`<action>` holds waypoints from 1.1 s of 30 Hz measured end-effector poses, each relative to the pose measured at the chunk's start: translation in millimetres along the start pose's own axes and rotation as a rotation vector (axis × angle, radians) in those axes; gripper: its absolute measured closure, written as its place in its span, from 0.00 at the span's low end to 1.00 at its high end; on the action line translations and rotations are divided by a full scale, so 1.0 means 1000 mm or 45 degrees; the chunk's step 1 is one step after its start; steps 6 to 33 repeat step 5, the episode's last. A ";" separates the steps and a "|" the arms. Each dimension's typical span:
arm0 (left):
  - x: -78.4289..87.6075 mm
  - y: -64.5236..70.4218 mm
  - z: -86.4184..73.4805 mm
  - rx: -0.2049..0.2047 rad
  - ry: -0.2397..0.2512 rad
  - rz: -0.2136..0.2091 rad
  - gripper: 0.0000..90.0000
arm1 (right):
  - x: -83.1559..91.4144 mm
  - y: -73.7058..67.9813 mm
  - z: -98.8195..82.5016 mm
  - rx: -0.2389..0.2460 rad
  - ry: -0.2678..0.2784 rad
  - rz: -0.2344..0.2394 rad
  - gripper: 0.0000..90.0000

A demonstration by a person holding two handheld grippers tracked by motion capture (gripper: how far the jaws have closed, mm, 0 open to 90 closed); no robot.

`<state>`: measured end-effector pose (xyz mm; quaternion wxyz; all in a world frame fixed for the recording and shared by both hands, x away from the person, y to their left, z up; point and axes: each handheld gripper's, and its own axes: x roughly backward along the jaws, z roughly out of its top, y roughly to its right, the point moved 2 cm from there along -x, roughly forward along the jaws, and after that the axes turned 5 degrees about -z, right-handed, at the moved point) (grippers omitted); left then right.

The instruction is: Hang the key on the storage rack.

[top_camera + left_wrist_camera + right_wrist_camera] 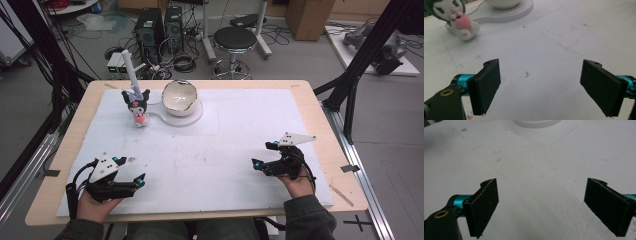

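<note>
Both grippers are held released over the white counter (210,150), with nothing between the jaws: the left gripper (141,178) at the near left, the right gripper (264,155) at the near right. A plush toy (137,106) is seen upright at the far left, well apart from them, just beside a bowl (180,98) on its white base (192,118).

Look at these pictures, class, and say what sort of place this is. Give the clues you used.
Probably a lab or workshop used for recording. Two computer towers stand on the floor among tangled cables, a black frame stands beside the wooden table, and a round stool waits behind it.
</note>
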<state>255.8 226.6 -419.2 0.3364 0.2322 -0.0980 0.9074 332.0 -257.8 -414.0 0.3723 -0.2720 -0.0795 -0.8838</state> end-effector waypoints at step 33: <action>0.000 0.000 0.000 -0.008 -0.002 -0.005 0.19 | 0.002 -0.001 -0.001 0.001 0.004 -0.009 0.13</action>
